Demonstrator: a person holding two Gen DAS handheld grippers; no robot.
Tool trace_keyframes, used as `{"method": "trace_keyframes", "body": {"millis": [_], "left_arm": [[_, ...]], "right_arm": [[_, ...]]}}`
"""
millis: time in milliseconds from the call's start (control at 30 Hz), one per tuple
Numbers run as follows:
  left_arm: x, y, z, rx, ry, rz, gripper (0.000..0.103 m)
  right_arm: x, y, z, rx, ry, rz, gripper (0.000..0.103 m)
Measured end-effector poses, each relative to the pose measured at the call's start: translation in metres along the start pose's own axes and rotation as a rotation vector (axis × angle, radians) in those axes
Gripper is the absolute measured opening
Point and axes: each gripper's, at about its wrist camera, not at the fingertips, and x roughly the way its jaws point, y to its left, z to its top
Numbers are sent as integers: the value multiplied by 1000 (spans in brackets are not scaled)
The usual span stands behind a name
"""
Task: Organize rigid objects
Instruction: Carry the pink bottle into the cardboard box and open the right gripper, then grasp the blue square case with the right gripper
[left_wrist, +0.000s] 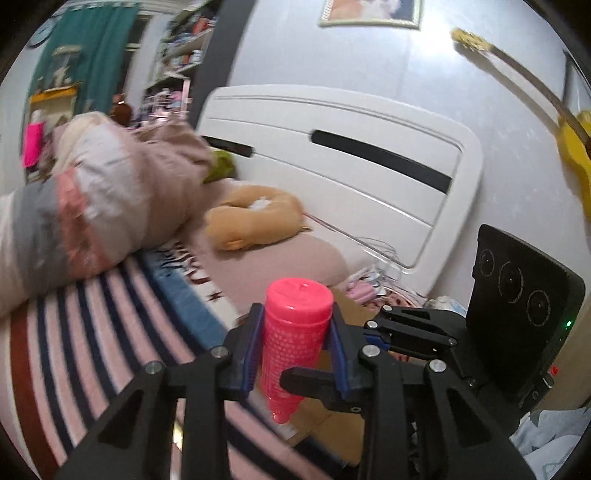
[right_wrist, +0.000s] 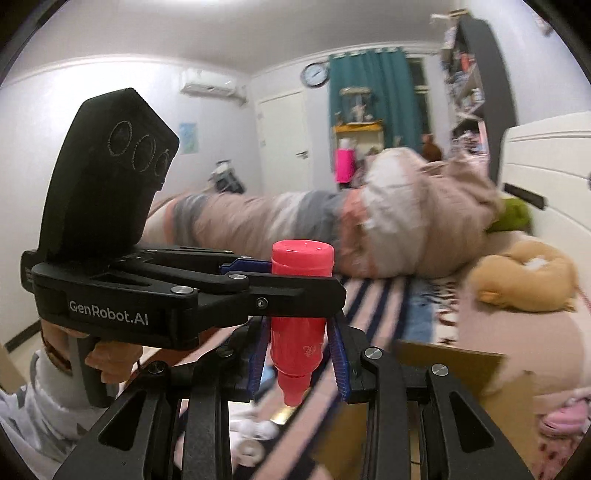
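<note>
A pink plastic bottle (left_wrist: 293, 332) with a dotted texture hangs neck down, its flat base up. My left gripper (left_wrist: 295, 341) is shut on its body. In the right wrist view the same bottle (right_wrist: 301, 325) is crossed by the left gripper (right_wrist: 295, 291), which comes in from the left. My right gripper (right_wrist: 299, 358) has its blue pads (right_wrist: 340, 363) on either side of the bottle's lower body; whether they press on it is unclear. The right gripper's body (left_wrist: 417, 328) also shows in the left wrist view, just right of the bottle.
A bed with a striped pink cover (left_wrist: 92, 332) lies below. A rolled quilt (left_wrist: 92, 206) and a tan plush toy (left_wrist: 255, 218) lie on it. A white headboard (left_wrist: 351, 166) stands behind. A cardboard box (right_wrist: 443, 369) sits beside the bed.
</note>
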Motion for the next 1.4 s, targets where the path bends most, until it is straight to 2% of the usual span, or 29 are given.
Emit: {"method": "trace_keyframes", "body": {"millis": [167, 367, 433, 600, 633, 667, 700, 733, 767, 833, 933, 1100, 1267, 1333, 1400], "left_arm": [[63, -25, 9, 21, 95, -63, 29], [124, -25, -13, -9, 253, -93, 29], [133, -21, -22, -17, 299, -88, 28], [142, -14, -31, -17, 348, -47, 29], [142, -12, -32, -16, 350, -39, 33], [143, -11, -33, -15, 348, -34, 35], [141, -10, -33, -14, 343, -31, 41], [138, -9, -32, -11, 335, -26, 47], [137, -8, -32, -9, 330, -24, 49], [127, -5, -31, -13, 307, -23, 54], [104, 3, -26, -38, 255, -16, 61], [56, 21, -23, -48, 170, 40, 67], [-2, 58, -38, -91, 104, 175, 70], [-21, 74, -48, -117, 84, 235, 74], [-46, 99, -64, -161, 66, 301, 74]], "right_arm": [[-19, -51, -17, 84, 28, -84, 27], [-11, -92, -51, 168, 156, -107, 27], [0, -95, -59, 178, 202, -107, 27], [20, -99, -71, 184, 304, -122, 28], [22, -98, -73, 189, 312, -125, 30], [22, -98, -75, 200, 320, -126, 38], [22, -98, -76, 208, 324, -127, 45], [20, -96, -77, 210, 324, -128, 60], [19, -96, -76, 208, 321, -131, 70], [14, -90, -74, 200, 314, -134, 74], [12, -81, -67, 179, 299, -143, 87], [15, -63, -46, 158, 253, -173, 87], [24, -25, -17, 82, 182, -175, 87], [36, -1, -9, 39, 177, -134, 87], [51, 20, -5, 10, 192, -69, 87]]}}
